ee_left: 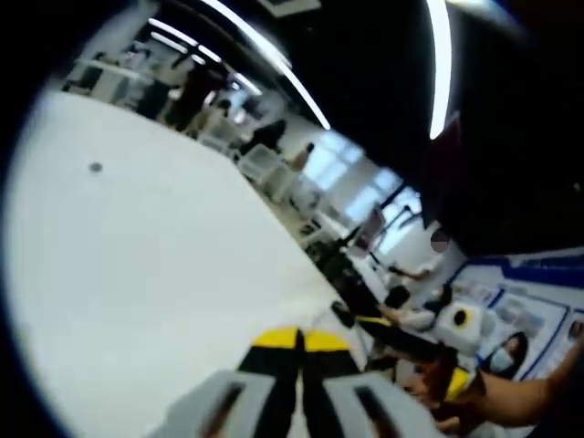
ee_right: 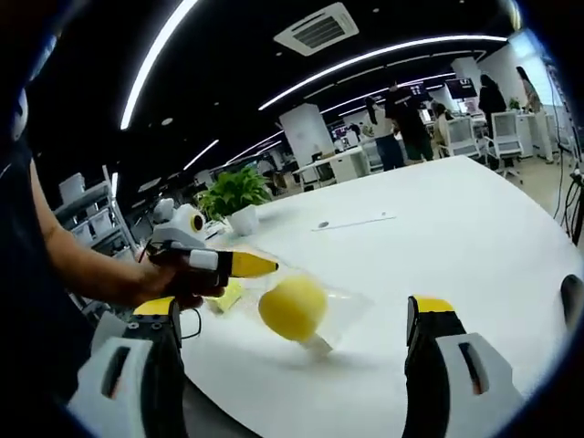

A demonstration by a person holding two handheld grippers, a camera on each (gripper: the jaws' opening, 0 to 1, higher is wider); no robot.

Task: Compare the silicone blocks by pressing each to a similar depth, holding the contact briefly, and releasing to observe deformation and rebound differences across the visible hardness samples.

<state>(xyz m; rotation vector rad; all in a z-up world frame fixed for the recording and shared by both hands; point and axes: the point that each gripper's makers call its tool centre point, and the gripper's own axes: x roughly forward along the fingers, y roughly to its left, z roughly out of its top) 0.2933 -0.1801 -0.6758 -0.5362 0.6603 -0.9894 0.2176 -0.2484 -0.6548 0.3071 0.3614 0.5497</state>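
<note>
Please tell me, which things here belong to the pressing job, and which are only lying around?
For the job: yellow ball in clear bag; left gripper holding the bag, jaws together; right gripper, jaws wide apart; white table.

Just around: potted plant; small dark spot; thin wire.

Blurred left view, bright ceiling strips

White table (ee_right: 474, 228), potted plant (ee_right: 235, 193), perhaps chairs (ee_right: 506, 128)

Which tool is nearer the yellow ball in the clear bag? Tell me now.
Left. The left tool reaches in beside the yellow ball, its shut tips at the clear bag. The right tool is open, its jaws standing wide either side, nearer the camera.
</note>
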